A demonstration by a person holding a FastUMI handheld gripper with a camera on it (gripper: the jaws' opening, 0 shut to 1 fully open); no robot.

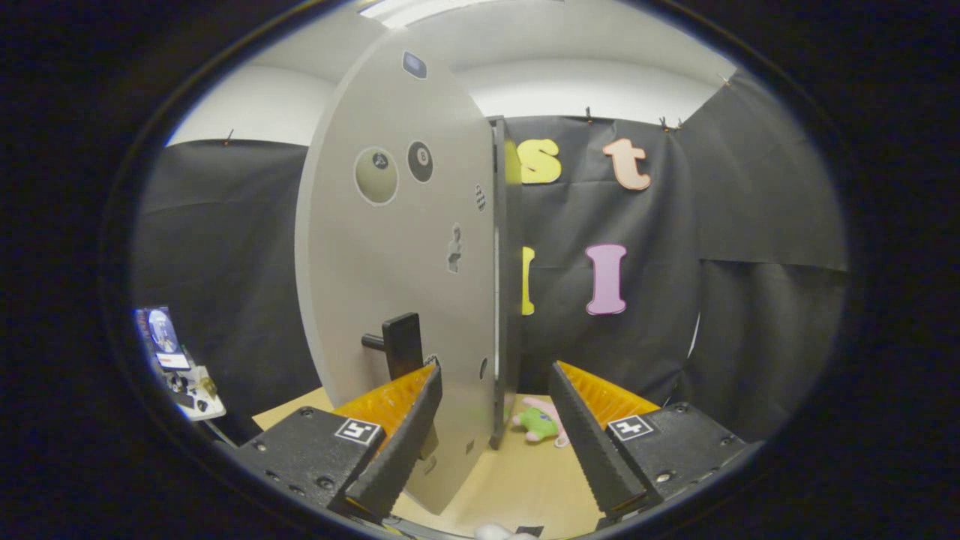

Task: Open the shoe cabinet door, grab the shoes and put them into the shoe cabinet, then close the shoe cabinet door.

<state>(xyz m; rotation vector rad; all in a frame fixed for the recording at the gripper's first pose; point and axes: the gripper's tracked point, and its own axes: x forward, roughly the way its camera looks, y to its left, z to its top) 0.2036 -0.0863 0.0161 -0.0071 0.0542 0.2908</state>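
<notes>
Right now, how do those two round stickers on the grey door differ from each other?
The pale round sticker is clearly larger than the black ball sticker. It is pale olive with a light rim; the other is black with a small white centre. The pale one sits farther from the door's hinged edge. Both are round and stuck high on the cabinet door, above the handle. The gripper is open, its fingers straddling the door's edge.

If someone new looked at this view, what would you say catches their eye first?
The tall grey cabinet door dominates, swung open edge-on just ahead of the fingers, with round stickers high on it and a dark handle low down. The gripper is open, its fingers either side of the door's lower edge. Beyond them a small green and pink toy lies on the tabletop.
</notes>
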